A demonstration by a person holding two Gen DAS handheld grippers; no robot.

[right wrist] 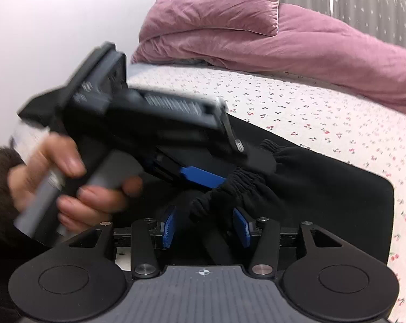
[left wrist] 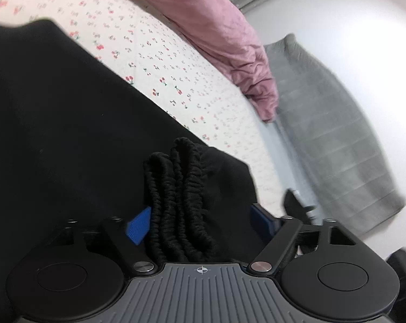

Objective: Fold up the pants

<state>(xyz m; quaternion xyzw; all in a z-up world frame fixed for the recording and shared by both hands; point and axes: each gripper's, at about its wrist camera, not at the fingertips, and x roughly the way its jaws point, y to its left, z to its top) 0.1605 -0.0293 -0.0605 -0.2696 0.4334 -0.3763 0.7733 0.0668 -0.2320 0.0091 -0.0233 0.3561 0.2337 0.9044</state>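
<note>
Nearest, low centre of the right wrist view: right gripper (right wrist: 205,227) released, pads apart, bunched waistband (right wrist: 229,188) of the black pants (right wrist: 324,202) between them, apparently untouched. Just above, left gripper (right wrist: 203,177) reaching in from the left of frame onto the same band; in its own view, cannot tell whether clamped or loose. Band running along the fingers, legs trailing up-left over the cherry-print sheet (left wrist: 176,62). Farthest: pink quilt (right wrist: 283,35).
</note>
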